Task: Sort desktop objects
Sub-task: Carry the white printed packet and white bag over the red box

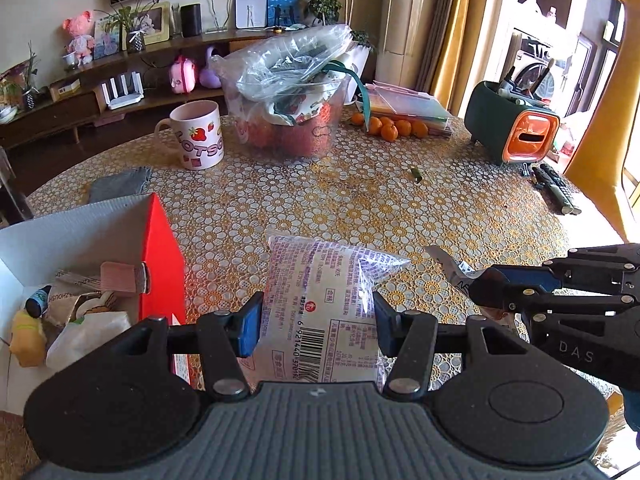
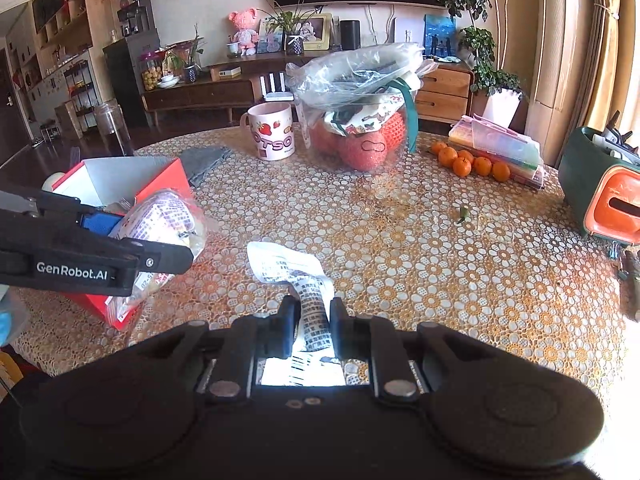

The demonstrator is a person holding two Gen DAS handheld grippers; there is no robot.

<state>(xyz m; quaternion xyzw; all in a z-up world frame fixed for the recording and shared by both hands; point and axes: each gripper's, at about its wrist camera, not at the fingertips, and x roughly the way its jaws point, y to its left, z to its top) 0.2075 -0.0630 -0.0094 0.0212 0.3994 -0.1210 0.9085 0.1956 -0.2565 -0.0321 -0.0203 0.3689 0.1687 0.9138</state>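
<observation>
My left gripper (image 1: pixel 318 320) is shut on a clear snack packet (image 1: pixel 324 292) with purple print and a barcode, held just right of the red-and-white box (image 1: pixel 160 256). In the right wrist view the left gripper (image 2: pixel 168 252) holds the packet (image 2: pixel 160 220) over the box's (image 2: pixel 168 178) near corner. My right gripper (image 2: pixel 312 320) is shut on a crumpled white printed wrapper (image 2: pixel 292 272) above the table. It also shows in the left wrist view (image 1: pixel 486 284) with the wrapper (image 1: pixel 448 260) sticking out.
The box holds several small items (image 1: pixel 72 312). On the patterned table (image 1: pixel 360 208) stand a strawberry mug (image 1: pixel 196 136), a clear bin of bags (image 1: pixel 288 100), oranges (image 1: pixel 390 126), a green-orange organiser (image 1: pixel 516 124), a remote (image 1: pixel 556 188) and a grey cloth (image 1: pixel 120 184).
</observation>
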